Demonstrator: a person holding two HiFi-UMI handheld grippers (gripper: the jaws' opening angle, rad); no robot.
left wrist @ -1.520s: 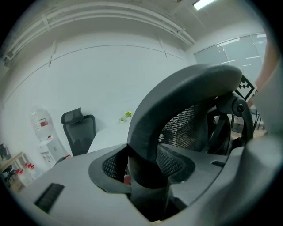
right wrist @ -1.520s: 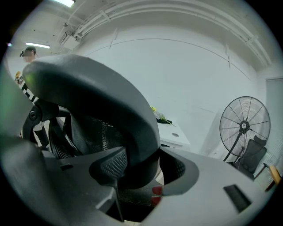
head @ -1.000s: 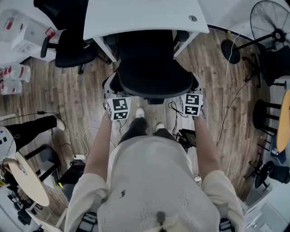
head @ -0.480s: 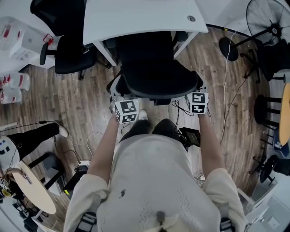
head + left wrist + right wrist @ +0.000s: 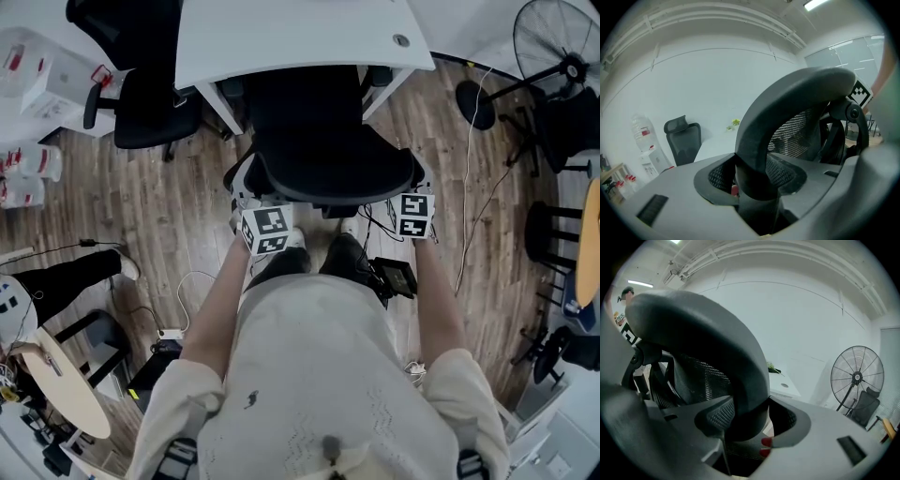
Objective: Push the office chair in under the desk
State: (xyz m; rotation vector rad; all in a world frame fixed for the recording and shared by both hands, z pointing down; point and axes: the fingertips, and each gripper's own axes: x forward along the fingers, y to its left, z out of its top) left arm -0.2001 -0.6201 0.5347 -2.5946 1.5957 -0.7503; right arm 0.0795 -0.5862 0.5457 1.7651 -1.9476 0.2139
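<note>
The black office chair stands with its seat under the white desk and its backrest toward me. My left gripper is at the backrest's left edge and my right gripper at its right edge. In the left gripper view, the curved backrest rim runs down between the jaws of the left gripper, which are shut on it. In the right gripper view, the rim is likewise clasped by the right gripper. The chair's base is hidden.
A second black chair stands left of the desk. A standing fan and cables are on the right, and a small dark device lies on the floor by my right foot. Another person's leg and a round table are at left.
My feet have stepped up closer behind the chair. Both grippers and the chair keep the same place against the desk.
</note>
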